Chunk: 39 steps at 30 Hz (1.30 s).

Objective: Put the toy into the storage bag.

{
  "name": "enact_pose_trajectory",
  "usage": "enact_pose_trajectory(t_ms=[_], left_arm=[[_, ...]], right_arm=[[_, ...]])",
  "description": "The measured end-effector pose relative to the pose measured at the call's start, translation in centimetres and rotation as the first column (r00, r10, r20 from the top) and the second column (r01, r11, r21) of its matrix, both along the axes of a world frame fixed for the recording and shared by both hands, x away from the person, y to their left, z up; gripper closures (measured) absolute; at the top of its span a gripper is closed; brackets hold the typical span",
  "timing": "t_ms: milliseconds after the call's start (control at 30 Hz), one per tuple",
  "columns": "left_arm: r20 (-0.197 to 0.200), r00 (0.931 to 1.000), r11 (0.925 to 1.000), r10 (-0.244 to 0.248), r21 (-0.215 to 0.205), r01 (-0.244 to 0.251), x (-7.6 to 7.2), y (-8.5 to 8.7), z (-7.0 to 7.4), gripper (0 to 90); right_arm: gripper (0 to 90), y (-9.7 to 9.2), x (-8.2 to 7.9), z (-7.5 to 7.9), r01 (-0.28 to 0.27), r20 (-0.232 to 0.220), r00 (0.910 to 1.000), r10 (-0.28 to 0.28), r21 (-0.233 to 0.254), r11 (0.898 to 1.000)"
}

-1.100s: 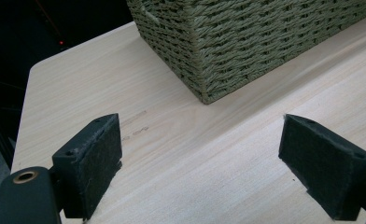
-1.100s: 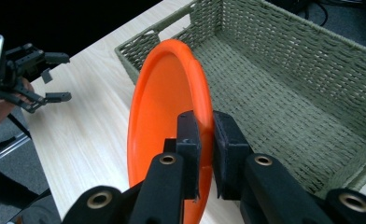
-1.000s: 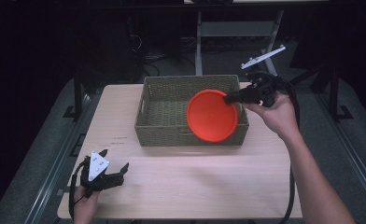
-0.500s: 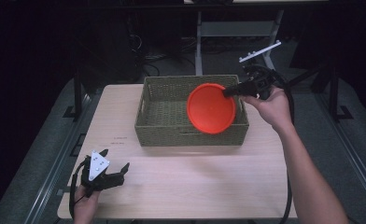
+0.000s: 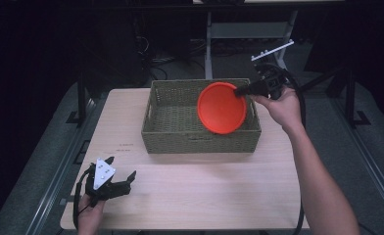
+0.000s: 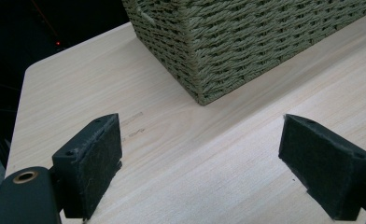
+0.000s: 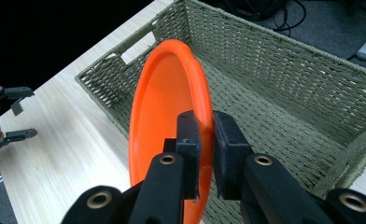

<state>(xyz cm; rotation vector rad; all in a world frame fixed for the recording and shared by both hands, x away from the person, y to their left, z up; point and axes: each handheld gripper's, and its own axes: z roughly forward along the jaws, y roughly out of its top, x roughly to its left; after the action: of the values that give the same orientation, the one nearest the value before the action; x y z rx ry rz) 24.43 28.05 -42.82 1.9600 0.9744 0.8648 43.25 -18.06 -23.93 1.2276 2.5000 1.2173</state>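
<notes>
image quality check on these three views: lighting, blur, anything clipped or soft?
High view: table evenly lit, surroundings nearly black, slightly soft overall. Left gripper view: basket weave and the open left gripper crisp, top-left corner black. Right gripper view: orange plate saturated but its rim readable, right gripper fingers close to the lens and a little soft.

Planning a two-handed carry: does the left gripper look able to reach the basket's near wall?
Probably yes: the left gripper is open, and only bare table lies between it and the wicker basket.
</notes>
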Motion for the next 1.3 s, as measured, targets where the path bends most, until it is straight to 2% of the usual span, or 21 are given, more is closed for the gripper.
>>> enact_pose_trajectory(t_ms=[300, 433, 633, 900, 1300], left_arm=[[0.003, 1.0000, 1.0000, -0.007, 0.006, 0.007, 0.0, -0.1, 0.0, 12.8], [0.003, 1.0000, 1.0000, -0.004, -0.002, 0.004, 0.0, -0.1, 0.0, 12.8], [0.003, 1.0000, 1.0000, -0.003, -0.003, 0.003, 0.0, -0.1, 0.0, 12.8], [0.002, 1.0000, 1.0000, -0.003, -0.004, 0.003, 0.0, -0.1, 0.0, 12.8], [0.005, 1.0000, 1.0000, -0.005, -0.005, 0.005, 0.0, -0.1, 0.0, 12.8]], right_arm=[[81.6, 0.0, 1.2, -0.5, 0.020, -0.013, 0.9997, -0.020, -0.009, 1.000], [81.6, -0.3, 1.6, -0.7, 0.031, -0.021, 0.9993, -0.031, 0.009, 0.999], [81.7, -0.5, 2.4, -1.1, 0.050, -0.022, 0.9985, -0.050, 0.006, 0.999], [81.6, -0.3, 3.5, -1.7, 0.078, -0.044, 0.9961, -0.077, 0.004, 0.997], [81.6, 0.0, 4.5, -2.6, 0.100, -0.053, 0.9936, -0.100, 0.006, 0.995]])
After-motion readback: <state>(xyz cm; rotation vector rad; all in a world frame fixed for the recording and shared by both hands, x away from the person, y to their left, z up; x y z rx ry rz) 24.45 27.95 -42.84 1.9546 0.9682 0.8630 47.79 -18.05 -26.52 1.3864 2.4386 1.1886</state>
